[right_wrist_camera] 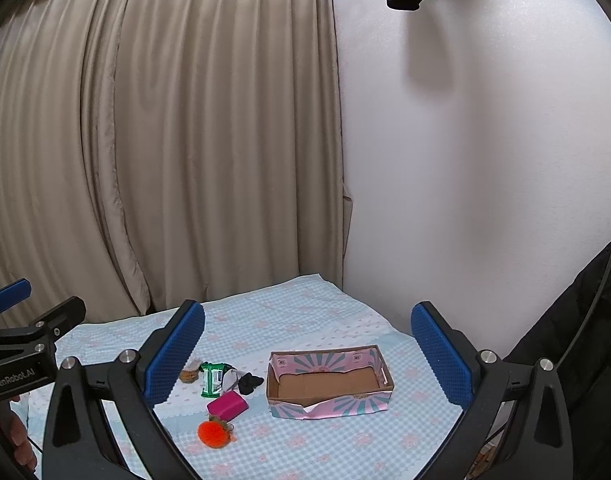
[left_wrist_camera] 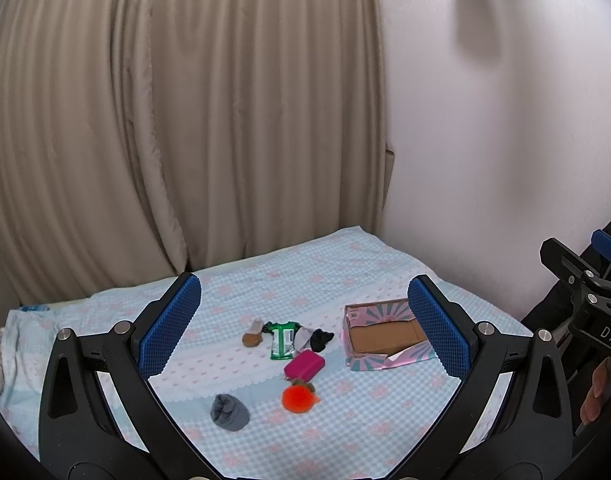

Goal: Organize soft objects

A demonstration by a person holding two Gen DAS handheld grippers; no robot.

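Observation:
A cluster of soft items lies on the bed: a small brown slipper (left_wrist_camera: 252, 334) (right_wrist_camera: 188, 374), a green packet (left_wrist_camera: 283, 340) (right_wrist_camera: 212, 378), a grey-white sock (left_wrist_camera: 303, 336) (right_wrist_camera: 229, 380), a black sock (left_wrist_camera: 321, 340) (right_wrist_camera: 249, 384), a magenta pouch (left_wrist_camera: 304, 365) (right_wrist_camera: 226, 405) and an orange pom-pom (left_wrist_camera: 299, 398) (right_wrist_camera: 212, 433). A rolled grey sock (left_wrist_camera: 229, 412) lies nearer, to the left. Right of the cluster stands an open pink-and-teal cardboard box (left_wrist_camera: 385, 360) (right_wrist_camera: 329, 404), nothing inside. My left gripper (left_wrist_camera: 303, 282) and right gripper (right_wrist_camera: 308, 307) hang open above the bed, holding nothing.
The bed carries a light blue checked sheet (left_wrist_camera: 345, 432) (right_wrist_camera: 345, 448). A beige curtain (left_wrist_camera: 165, 120) hangs behind it and a white wall (left_wrist_camera: 505, 140) stands on the right. A dark jacket (right_wrist_camera: 577, 320) sits at the right edge. A hand (left_wrist_camera: 595, 392) grips the right gripper's handle.

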